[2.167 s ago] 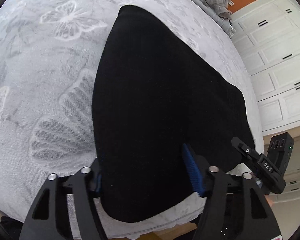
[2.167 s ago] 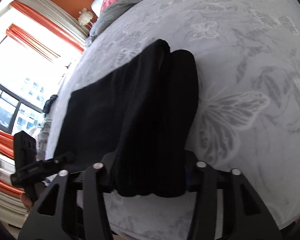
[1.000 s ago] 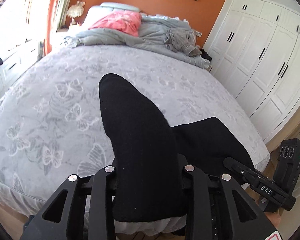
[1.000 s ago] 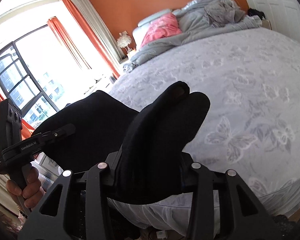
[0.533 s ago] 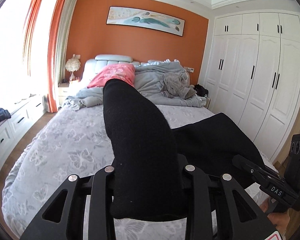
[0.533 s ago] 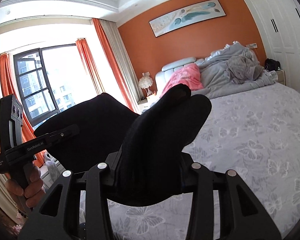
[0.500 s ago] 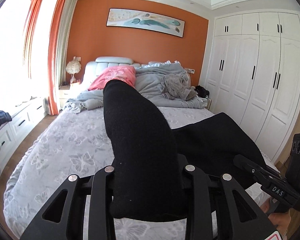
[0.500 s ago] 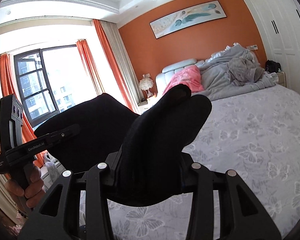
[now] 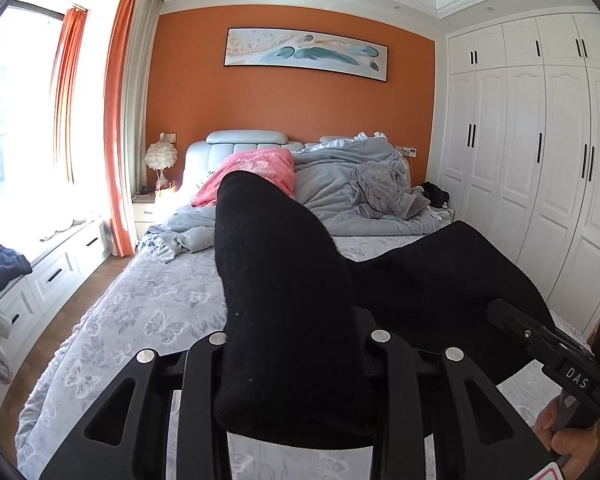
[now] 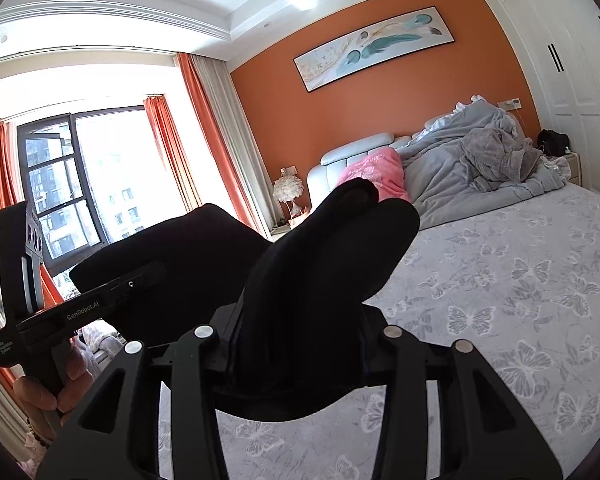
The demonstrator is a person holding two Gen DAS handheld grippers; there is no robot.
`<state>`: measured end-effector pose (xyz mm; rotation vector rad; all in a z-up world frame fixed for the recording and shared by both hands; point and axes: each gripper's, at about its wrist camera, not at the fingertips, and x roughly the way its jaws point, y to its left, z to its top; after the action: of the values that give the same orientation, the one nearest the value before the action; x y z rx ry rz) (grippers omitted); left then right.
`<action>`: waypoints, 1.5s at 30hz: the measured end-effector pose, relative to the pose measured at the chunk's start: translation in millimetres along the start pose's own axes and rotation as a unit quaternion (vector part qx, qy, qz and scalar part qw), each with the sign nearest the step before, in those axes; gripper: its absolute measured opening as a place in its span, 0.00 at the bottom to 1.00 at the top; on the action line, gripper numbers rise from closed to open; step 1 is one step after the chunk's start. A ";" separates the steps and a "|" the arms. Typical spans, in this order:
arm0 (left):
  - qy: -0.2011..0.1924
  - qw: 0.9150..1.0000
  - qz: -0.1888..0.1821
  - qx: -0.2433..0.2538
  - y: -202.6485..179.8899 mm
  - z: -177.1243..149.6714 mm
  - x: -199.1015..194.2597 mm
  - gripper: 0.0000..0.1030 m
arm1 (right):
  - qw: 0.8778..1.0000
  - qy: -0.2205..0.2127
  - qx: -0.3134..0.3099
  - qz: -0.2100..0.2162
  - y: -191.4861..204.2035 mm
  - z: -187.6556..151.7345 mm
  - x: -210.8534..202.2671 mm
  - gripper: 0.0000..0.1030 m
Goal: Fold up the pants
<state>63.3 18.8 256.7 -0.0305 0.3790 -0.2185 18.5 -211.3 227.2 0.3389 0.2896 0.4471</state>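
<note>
The black pants [image 9: 284, 304] are lifted off the bed and hang stretched between both grippers. My left gripper [image 9: 296, 364] is shut on one end of the fabric, which bulges up over its fingers. My right gripper [image 10: 296, 356] is shut on the other end of the pants [image 10: 324, 272]. In the left wrist view the right gripper [image 9: 556, 356] shows at the lower right with cloth running to it. In the right wrist view the left gripper [image 10: 80, 312] shows at the left, held by a hand. The fingertips are hidden by the cloth.
The bed [image 9: 148, 320] with a grey butterfly-print cover lies below and ahead. A grey duvet [image 9: 340, 184] and a pink pillow [image 9: 256, 168] are heaped at the headboard. White wardrobes [image 9: 540, 168] stand on the right, a window and drawer bench [image 9: 52, 268] on the left.
Both grippers have lifted the pants off the bed and tilted up, so the views went from the bedcover to the far wall. In the last half second they rose slightly more.
</note>
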 end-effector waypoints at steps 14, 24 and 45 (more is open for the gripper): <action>0.121 0.992 -0.009 -0.028 44.5 -66.9 209.3 0.35 | 0.984 0.148 0.089 -0.042 -152.0 -100.7 164.0 0.50; 0.257 0.957 0.036 -0.129 113.6 -205.1 295.4 0.65 | 0.973 0.196 0.066 -0.107 -197.5 -146.2 177.2 0.70; 0.269 0.956 0.084 -0.079 87.9 -205.7 317.3 0.68 | 0.954 0.251 0.064 -0.151 -209.9 -154.7 217.9 0.69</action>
<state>292.7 38.0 -56.0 -0.0963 0.9379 -0.0226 231.0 -248.5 -35.3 0.2972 0.8575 0.2043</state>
